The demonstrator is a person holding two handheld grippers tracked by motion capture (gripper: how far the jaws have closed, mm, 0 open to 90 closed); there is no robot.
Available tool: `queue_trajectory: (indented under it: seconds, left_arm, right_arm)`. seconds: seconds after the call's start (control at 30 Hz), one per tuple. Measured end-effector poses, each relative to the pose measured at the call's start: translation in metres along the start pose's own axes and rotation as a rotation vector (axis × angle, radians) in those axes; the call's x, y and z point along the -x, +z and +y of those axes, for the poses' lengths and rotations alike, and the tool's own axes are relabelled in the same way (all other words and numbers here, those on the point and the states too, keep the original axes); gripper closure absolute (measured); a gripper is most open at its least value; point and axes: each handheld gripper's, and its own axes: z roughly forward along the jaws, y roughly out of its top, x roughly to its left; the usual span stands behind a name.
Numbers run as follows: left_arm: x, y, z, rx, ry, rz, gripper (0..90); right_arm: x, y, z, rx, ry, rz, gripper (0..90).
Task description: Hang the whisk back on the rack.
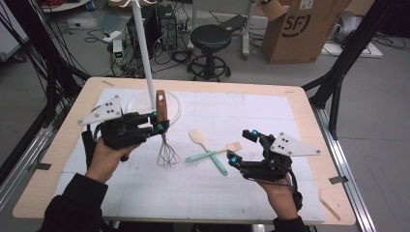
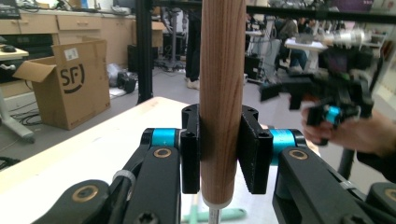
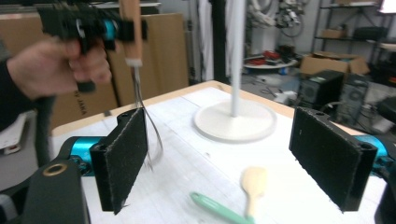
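My right gripper (image 1: 241, 147) sits near me at the right of the tabletop (image 1: 300, 104), jaws spread wide with nothing between them; in the right gripper view both black pads (image 3: 122, 156) stand well apart over the white mat. Just beyond and left of it lie two spatulas crossed on the mat: a teal-handled spatula (image 1: 209, 149) with its wooden blade pointing away, and a second teal-handled spatula (image 1: 216, 152) with its pale blade toward the right. My left gripper (image 1: 159, 121) is at the left side, jaws clamped on the whisk (image 1: 164, 133) by its wooden handle (image 2: 222, 93); handle upright, wire loops hanging down with tips at or just above the mat, can't tell which. Whisk is just left of the spatulas, apart from them. Behind the whisk stands a white round-base stand (image 1: 145, 104) with a white pole rising. Farther off, on the floor: a black stool (image 1: 210, 41) and a cardboard box (image 1: 300, 29).
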Motion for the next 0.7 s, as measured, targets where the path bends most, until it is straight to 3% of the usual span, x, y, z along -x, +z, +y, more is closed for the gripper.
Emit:
queue_trajectory:
  seconds: [0.1,0.2,0.3,0.5,0.63,0.7]
  left_arm:
    - [-0.017,-0.006,0.013,-0.018,0.002,0.032,72.5]
    - [-0.033,-0.012,0.028,0.008,-0.019,0.038,72.6]
    - [-0.046,-0.012,0.042,-0.002,-0.023,0.044,72.6]
    - [-0.066,-0.008,0.060,0.011,-0.034,0.065,72.5]
    - [-0.082,0.000,0.072,-0.024,-0.022,0.099,72.5]
    - [-0.091,0.003,0.079,-0.006,-0.033,0.105,72.6]
  right_arm:
    - [0.005,-0.010,-0.009,-0.009,0.003,-0.029,17.7]
    - [0.011,-0.020,-0.019,-0.012,0.021,-0.060,17.7]
    - [0.016,-0.028,-0.024,-0.008,0.030,-0.083,17.7]
    - [0.023,-0.031,-0.028,-0.021,0.040,-0.099,17.7]
    - [0.028,-0.029,-0.026,-0.032,0.046,-0.099,17.5]
    - [0.031,-0.028,-0.023,-0.037,0.044,-0.106,17.5]
